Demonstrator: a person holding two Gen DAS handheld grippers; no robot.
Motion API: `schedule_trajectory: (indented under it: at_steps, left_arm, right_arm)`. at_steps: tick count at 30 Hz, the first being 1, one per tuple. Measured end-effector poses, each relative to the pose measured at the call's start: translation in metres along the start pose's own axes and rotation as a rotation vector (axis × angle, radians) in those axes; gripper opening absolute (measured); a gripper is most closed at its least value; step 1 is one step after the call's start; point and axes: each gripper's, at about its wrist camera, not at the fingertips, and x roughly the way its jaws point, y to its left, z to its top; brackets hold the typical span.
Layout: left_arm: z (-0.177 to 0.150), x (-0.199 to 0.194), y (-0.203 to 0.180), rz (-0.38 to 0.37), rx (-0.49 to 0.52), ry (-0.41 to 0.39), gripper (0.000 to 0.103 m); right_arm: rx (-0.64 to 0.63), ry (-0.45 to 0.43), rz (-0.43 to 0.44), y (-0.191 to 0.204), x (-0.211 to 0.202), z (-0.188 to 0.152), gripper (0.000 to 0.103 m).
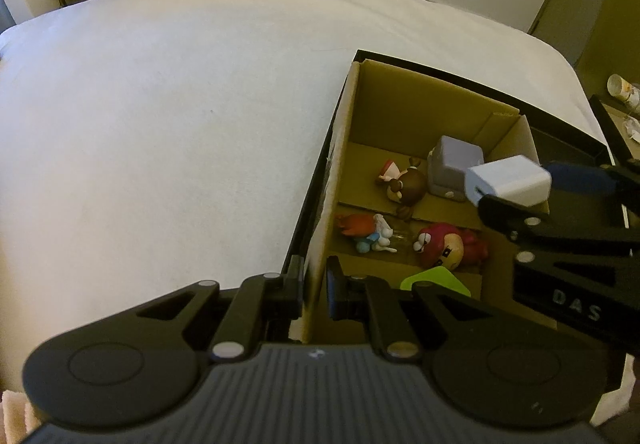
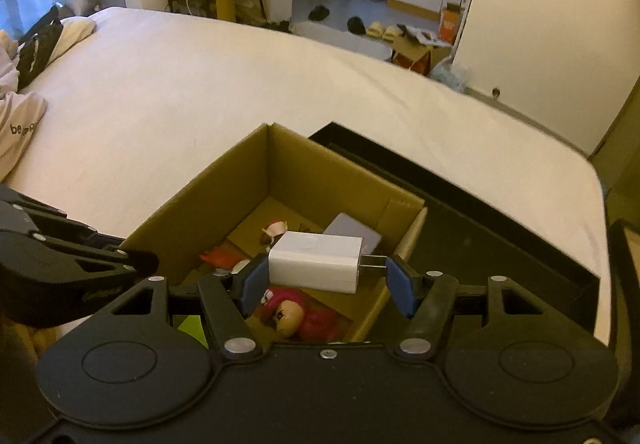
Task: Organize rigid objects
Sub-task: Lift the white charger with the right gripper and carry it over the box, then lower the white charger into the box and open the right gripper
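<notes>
An open cardboard box stands on a white bed, next to a black lid. Inside lie a brown-haired figure, a grey block toy, a red and blue figure, a pink-haired figure and a green card. My right gripper is shut on a white charger plug and holds it above the box. My left gripper is shut on the box's near left wall.
The white bed spreads wide to the left and beyond the box. Clothes lie at its far left edge. A paper cup sits on a side surface at the right. Chairs, shoes and boxes lie on the floor beyond.
</notes>
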Motion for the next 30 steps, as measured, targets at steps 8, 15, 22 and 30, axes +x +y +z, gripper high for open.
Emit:
schedule_trajectory:
  at_steps: [8, 15, 22, 30]
  left_arm:
    - [0.001, 0.000, 0.002, -0.006, -0.002, 0.002, 0.010]
    - [0.001, 0.000, 0.002, -0.008, -0.001, 0.002, 0.010]
    - [0.003, 0.001, 0.004, -0.015, -0.013, 0.009, 0.010]
    - [0.002, 0.000, 0.003, -0.011, -0.006, 0.008, 0.010]
  right_arm:
    - [0.021, 0.050, 0.022, 0.003, 0.010, -0.001, 0.062]
    - [0.056, 0.086, 0.029, 0.003, 0.018, -0.001, 0.062]
    - [0.088, 0.085, 0.010, 0.005, 0.016, -0.001, 0.062]
    - [0.156, 0.021, 0.000, -0.004, -0.006, -0.006, 0.064]
